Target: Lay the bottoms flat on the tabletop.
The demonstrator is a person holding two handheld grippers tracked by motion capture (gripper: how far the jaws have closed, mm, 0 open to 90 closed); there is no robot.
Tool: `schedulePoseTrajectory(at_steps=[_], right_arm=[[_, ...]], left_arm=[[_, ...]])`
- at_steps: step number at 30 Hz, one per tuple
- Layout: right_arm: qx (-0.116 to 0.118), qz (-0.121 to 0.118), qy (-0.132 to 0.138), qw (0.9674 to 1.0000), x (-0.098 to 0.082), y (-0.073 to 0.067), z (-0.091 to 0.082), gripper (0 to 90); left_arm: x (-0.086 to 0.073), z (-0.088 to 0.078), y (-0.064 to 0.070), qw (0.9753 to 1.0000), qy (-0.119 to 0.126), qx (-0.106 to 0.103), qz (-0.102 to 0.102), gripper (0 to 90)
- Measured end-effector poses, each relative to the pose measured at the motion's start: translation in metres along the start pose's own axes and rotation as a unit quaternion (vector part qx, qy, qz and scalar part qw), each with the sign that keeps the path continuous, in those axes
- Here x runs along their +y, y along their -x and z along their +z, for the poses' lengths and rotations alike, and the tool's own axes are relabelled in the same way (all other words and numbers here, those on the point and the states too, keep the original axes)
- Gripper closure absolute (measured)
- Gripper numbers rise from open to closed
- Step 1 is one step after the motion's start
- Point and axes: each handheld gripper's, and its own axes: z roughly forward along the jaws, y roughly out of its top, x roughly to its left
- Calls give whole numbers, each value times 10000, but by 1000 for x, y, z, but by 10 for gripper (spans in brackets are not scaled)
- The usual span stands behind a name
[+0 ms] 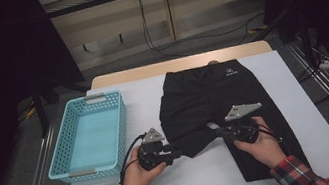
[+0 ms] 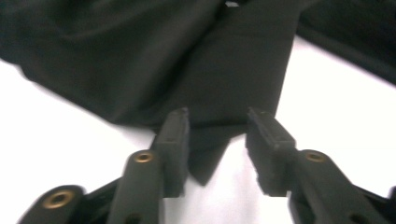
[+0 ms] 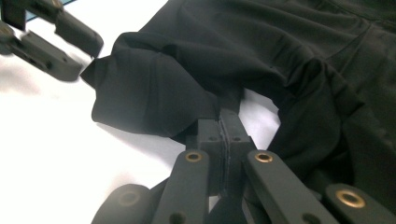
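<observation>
High view: black trousers (image 1: 214, 99) lie spread on the white table (image 1: 143, 96), one leg folded over toward the middle; a blue basket (image 1: 89, 135) sits at the table's left. The left gripper (image 1: 177, 154) is at the folded leg's corner, the right gripper (image 1: 216, 132) at its near edge.

Left gripper view – the jaws stand apart, a corner of the black cloth between them, unpinched.

Right gripper view – the jaws are pressed together on a fold of the trousers (image 3: 154, 88); the other gripper (image 3: 70, 44) is at upper left

The right gripper (image 3: 223, 135) pinches the black trousers (image 3: 154, 93) (folded leg edge).
</observation>
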Motion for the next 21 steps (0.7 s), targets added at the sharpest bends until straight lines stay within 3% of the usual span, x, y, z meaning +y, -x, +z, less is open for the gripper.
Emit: schedulePoseTrajectory(at_steps=[3, 7, 10, 15, 21], right_arm=[[2, 5, -6, 10000, 0, -1, 1, 900], [22, 6, -15, 10000, 0, -1, 1, 900], [35, -4, -41, 10000, -1, -2, 3, 900], [70, -15, -109, 9999, -2, -2, 3, 900], [101, 12, -189, 9998, -5, 1, 4, 899]], left_arm=[[-2, 8, 2, 10000, -35, 39, 75, 645], [1, 9, 0, 9998, -179, 87, 7, 835], [6, 10, 3, 9996, -222, 175, 16, 888], [16, -10, -3, 9985, 416, -55, -365, 898], [13, -27, -22, 9944, 723, -28, -768, 899]])
